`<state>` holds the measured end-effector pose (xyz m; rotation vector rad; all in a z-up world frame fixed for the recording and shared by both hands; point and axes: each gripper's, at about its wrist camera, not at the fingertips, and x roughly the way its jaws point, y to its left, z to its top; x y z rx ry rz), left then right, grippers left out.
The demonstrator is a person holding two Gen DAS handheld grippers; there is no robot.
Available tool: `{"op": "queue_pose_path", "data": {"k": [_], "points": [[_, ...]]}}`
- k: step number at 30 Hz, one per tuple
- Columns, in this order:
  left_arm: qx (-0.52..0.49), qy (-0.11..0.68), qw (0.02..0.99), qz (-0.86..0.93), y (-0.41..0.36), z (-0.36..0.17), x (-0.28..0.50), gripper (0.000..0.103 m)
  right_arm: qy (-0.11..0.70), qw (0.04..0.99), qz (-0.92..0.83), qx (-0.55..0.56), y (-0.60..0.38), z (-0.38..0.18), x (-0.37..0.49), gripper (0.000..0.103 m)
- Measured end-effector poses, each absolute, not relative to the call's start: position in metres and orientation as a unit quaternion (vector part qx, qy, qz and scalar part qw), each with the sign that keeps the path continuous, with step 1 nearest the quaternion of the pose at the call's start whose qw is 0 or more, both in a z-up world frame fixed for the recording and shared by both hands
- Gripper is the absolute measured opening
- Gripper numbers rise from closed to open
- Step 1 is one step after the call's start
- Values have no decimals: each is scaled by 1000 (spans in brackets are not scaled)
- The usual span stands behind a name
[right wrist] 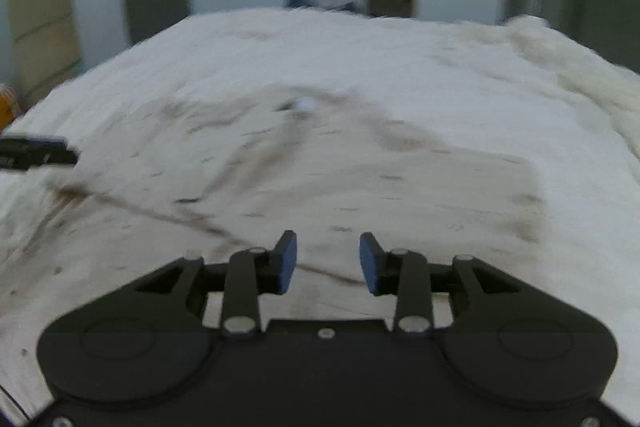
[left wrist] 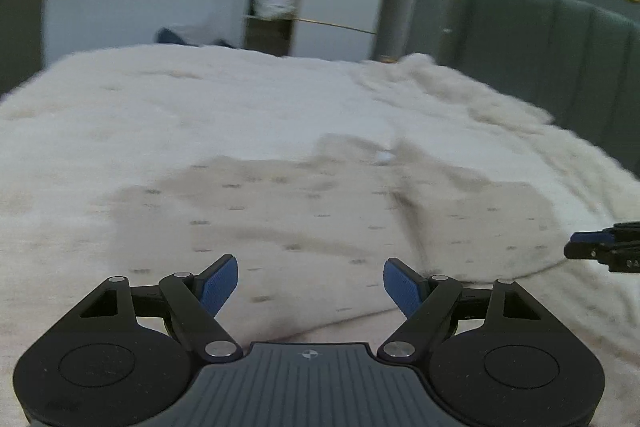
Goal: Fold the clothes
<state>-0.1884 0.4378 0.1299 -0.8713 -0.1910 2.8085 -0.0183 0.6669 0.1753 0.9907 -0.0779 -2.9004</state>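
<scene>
Jaws apart, two grippers (left wrist: 311, 279), one shirt (left wrist: 320, 211).

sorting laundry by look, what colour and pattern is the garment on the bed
Beige garment with small dark dash-like marks scattered across it; clearest in the left wrist view.

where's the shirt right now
The beige shirt lies spread flat on the white bed cover, ahead of both open grippers: left gripper near its lower edge, right gripper over its lower part.
</scene>
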Motion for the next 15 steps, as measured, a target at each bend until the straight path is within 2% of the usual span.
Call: {"op": "queue_pose_path", "data": {"k": [5,6,8,9,14,15], "points": [[-321,-101,135,932,485,131,-252,75,-102,-8,-946,309,752,158,9,37],[-326,-108,139,929,490,130,-261,73,-123,-18,-945,302,766,153,14,37],[-355,-109,124,920,506,121,-287,56,-169,-24,-943,287,788,146,25,35],[-369,-108,113,916,511,117,-296,46,-168,-22,-945,279,791,148,28,35],[-426,-99,115,892,542,95,-322,46,-164,2,-954,249,800,157,39,35],[-433,-93,113,890,547,92,-325,41,-166,6,-955,244,802,159,42,35]]}}
